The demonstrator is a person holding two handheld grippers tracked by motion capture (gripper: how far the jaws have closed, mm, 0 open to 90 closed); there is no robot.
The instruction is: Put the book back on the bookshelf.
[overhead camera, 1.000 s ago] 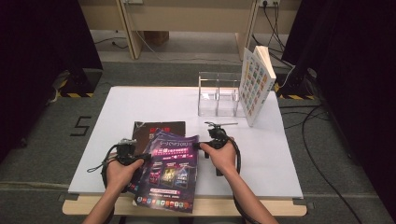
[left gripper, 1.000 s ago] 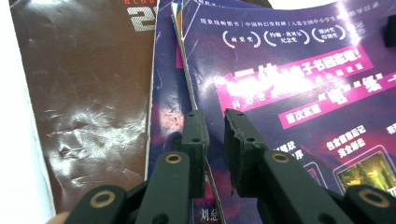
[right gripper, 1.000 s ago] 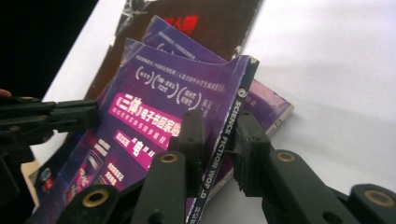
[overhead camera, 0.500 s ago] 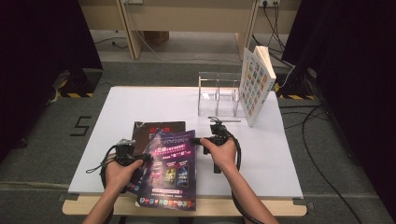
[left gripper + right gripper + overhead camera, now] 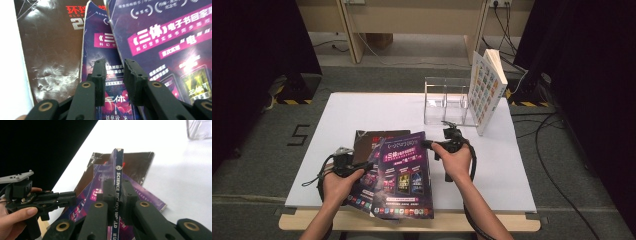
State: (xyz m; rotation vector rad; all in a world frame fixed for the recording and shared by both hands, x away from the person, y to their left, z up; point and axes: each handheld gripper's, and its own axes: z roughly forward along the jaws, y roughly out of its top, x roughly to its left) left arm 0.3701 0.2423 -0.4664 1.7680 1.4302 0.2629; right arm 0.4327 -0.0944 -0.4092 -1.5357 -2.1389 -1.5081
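Three magazines lie fanned near the table's front edge: a dark brown one at the bottom, a purple one over it, and a top purple magazine. My right gripper is shut on the top magazine's spine; its jaws have just been closing on it, and that side is raised off the pile. My left gripper is at the pile's left side. Its jaws have just been opening, with the top magazine's free edge by the gap and unpressed.
A clear acrylic rack stands at the back of the white table. A thick book leans upright against the rack's right end. Cables and dark curtains flank the table on the floor.
My right hand has risen with the top magazine's spine, tilting that magazine up off the pile and turning it squarer to the table edge. The left hand has stayed put.
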